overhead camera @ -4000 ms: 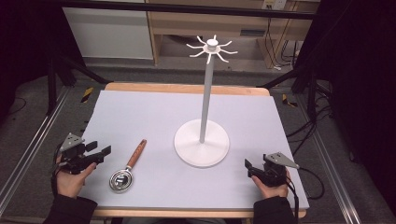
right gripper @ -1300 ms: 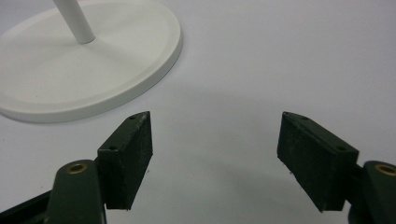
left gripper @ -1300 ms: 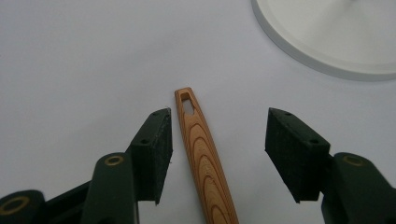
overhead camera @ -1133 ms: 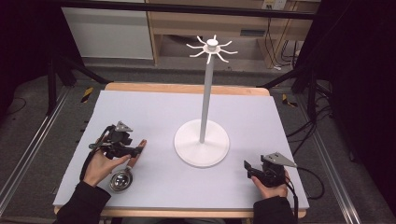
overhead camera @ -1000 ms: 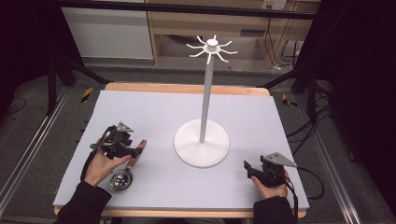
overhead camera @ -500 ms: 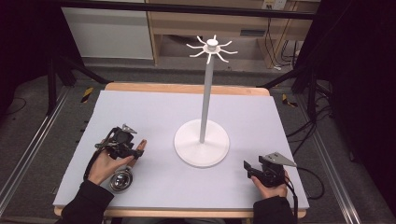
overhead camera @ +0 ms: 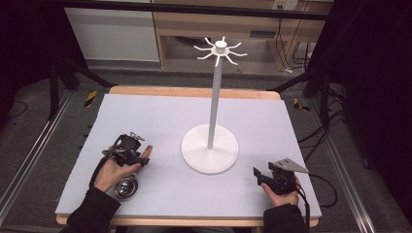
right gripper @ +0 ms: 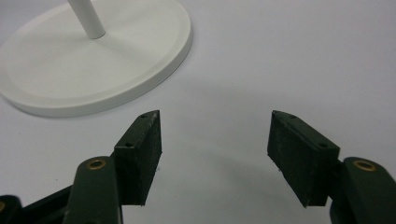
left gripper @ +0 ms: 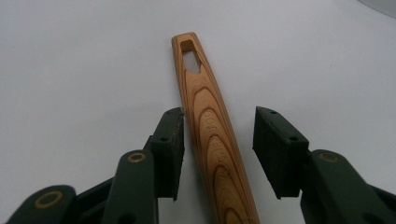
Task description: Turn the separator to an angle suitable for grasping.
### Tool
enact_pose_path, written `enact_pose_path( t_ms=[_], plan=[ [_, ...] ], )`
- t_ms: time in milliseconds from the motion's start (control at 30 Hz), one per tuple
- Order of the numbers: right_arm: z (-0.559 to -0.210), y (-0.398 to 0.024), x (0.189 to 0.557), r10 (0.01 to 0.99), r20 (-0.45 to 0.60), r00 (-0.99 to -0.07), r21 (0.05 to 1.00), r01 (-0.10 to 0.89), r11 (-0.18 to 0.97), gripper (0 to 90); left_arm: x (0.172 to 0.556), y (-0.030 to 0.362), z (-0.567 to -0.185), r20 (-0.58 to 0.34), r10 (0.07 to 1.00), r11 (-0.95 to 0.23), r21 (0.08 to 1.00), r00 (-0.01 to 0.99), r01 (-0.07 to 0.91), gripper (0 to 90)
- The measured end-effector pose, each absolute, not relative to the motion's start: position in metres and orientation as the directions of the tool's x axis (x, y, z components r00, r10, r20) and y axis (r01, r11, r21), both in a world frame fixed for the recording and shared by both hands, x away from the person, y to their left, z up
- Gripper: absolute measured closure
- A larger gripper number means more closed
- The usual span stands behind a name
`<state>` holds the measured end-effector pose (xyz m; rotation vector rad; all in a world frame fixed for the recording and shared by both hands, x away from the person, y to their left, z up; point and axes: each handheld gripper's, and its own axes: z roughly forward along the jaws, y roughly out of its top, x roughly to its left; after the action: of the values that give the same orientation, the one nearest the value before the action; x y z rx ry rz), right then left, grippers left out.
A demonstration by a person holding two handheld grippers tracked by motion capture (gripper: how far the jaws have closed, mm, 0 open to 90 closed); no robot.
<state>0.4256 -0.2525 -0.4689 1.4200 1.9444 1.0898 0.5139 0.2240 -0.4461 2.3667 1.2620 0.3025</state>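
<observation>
A utensil with a wooden handle [left gripper: 211, 128] and a round metal bowl [overhead camera: 126, 188] lies at the table's front left. My left gripper [left gripper: 219, 140] is lowered over the handle, which runs between its jaws. The jaws are closing; the left pad [left gripper: 170, 140] is almost against the wood and the right pad [left gripper: 279, 144] stands apart from it. In the high view the left gripper [overhead camera: 142, 157] covers most of the handle, whose tip [overhead camera: 148, 149] pokes out. My right gripper [right gripper: 215, 144] rests at the front right [overhead camera: 257, 175], its jaws closing with nothing between them.
A white stand with a round base [overhead camera: 210, 154], a tall pole [overhead camera: 214, 97] and a ring of hooks on top [overhead camera: 221, 48] rises mid-table. Its base [right gripper: 93, 60] lies just ahead of the right gripper. The grey mat [overhead camera: 160, 111] stretches behind.
The left hand came in from the table's left edge and sank onto the utensil's handle, its jaws narrowing around it. The right gripper stayed where it was.
</observation>
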Motion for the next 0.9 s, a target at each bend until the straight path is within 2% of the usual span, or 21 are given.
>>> enact_pose_path(
  t_ms=[267, 900],
  plan=[
    [-0.4688, -0.2526, 0.4256, 0.938, 0.065, -0.339, 0.824, 0.549, 0.141, 37.1, 0.5161, 0.2234, -0.4503, 0.008, 0.829, -0.505, 0.44, 0.559, 0.742, 58.6],
    [-0.4691, -0.2526, 0.4258, 0.936, 0.062, -0.347, 0.822, 0.549, 0.149, 38.9, 0.5196, 0.2209, -0.4508, 0.005, 0.841, -0.497, 0.404, 0.541, 0.768, 59.2]
  ],
)
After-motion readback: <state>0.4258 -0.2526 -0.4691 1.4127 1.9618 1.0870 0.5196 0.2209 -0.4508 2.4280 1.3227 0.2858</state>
